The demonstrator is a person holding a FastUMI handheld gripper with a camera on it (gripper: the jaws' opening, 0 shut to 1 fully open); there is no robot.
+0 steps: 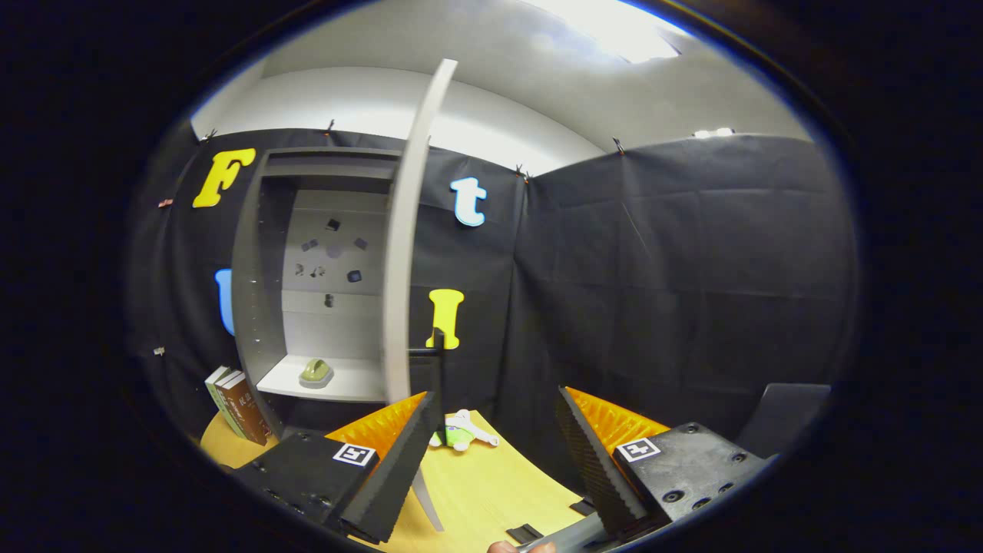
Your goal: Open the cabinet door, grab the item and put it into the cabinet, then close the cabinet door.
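Observation:
The grey cabinet (265, 292) stands on the wooden table beyond my fingers, with its door (403, 261) swung open and seen edge-on. A dark handle (434, 349) sticks out from the door's edge, just above my left fingertip. On the cabinet's shelf (353, 380) lies a small green item (316, 371). A white and green plush toy (461, 432) lies on the table just ahead of my left finger (399, 461). My gripper (499, 411) is open, with nothing between its fingers.
Two books (238, 403) lean against the cabinet's left side. The yellow wooden table (491, 491) lies below my fingers. A dark chair back (783, 418) stands to the right. Small black pieces (526, 532) lie on the table near me.

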